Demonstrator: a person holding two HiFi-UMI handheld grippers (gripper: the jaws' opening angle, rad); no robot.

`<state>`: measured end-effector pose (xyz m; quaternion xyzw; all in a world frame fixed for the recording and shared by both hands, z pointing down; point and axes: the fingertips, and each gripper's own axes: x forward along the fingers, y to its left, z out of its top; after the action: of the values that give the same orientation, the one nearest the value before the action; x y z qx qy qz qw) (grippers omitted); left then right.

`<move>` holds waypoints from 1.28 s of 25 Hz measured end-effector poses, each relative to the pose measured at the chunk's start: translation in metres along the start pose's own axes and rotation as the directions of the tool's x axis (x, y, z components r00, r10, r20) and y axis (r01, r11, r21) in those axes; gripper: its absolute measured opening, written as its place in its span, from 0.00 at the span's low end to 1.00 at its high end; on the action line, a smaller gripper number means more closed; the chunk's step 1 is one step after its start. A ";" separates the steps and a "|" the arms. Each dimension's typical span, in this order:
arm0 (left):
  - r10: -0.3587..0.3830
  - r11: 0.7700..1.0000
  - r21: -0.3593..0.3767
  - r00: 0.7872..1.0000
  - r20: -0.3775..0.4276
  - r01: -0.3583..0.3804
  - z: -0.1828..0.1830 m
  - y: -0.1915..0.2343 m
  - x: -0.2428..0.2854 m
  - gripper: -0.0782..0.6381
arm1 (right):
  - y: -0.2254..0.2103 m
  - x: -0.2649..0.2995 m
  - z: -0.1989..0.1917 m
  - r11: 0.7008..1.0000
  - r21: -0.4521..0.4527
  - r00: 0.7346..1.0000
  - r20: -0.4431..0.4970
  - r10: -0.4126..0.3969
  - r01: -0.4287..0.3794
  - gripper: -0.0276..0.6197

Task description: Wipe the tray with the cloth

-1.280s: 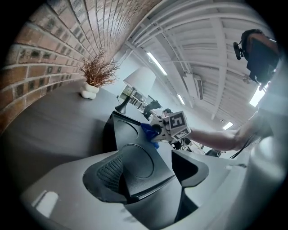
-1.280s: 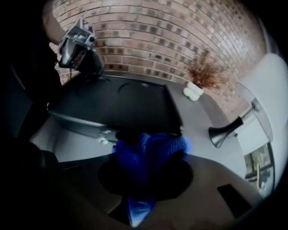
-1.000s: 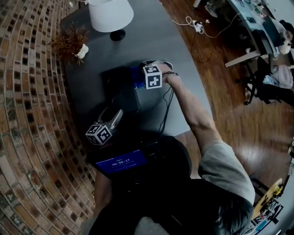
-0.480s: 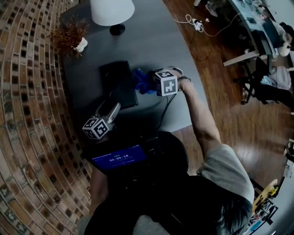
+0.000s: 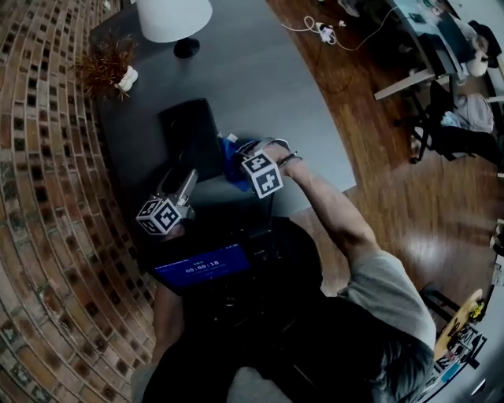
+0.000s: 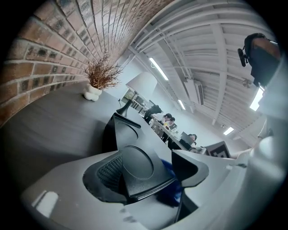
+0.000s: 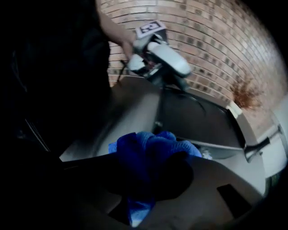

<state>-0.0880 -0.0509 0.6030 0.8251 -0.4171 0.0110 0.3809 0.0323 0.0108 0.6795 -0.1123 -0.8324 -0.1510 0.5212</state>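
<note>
The black tray (image 5: 187,134) lies on the dark table (image 5: 268,79), its length running away from me. My right gripper (image 5: 240,164) is shut on the bunched blue cloth (image 5: 233,157) and points steeply down beside the tray's near right corner. In the right gripper view the cloth (image 7: 150,150) fills the jaws, with the tray (image 7: 198,119) just beyond. My left gripper (image 5: 186,187) sits at the tray's near end. Its jaws stand wide with the tray's near corner (image 6: 137,168) between them. The ribbed left pad (image 6: 108,168) lies beside the tray, and a gap shows on the right side.
A lamp with a white shade (image 5: 172,17) and a dried plant in a white pot (image 5: 106,69) stand at the table's far end. A brick wall (image 5: 47,197) runs along the left. The table's right edge drops to a wooden floor (image 5: 409,197) with cables and chairs.
My right gripper carried the cloth off the tray's right side, then back towards me to the tray's near right corner. The left gripper stayed at the tray's near end.
</note>
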 end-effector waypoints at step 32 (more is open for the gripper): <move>-0.050 0.999 -0.018 0.998 0.027 0.050 0.000 -0.001 -0.002 0.58 | 0.099 -0.252 -0.185 0.501 0.721 0.874 -0.332 -0.356 0.478 0.41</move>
<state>-0.0881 -0.0489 0.6018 0.8318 -0.4014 -0.0131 0.3831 0.3296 0.0269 0.5413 0.3425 -0.7757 0.0997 0.5206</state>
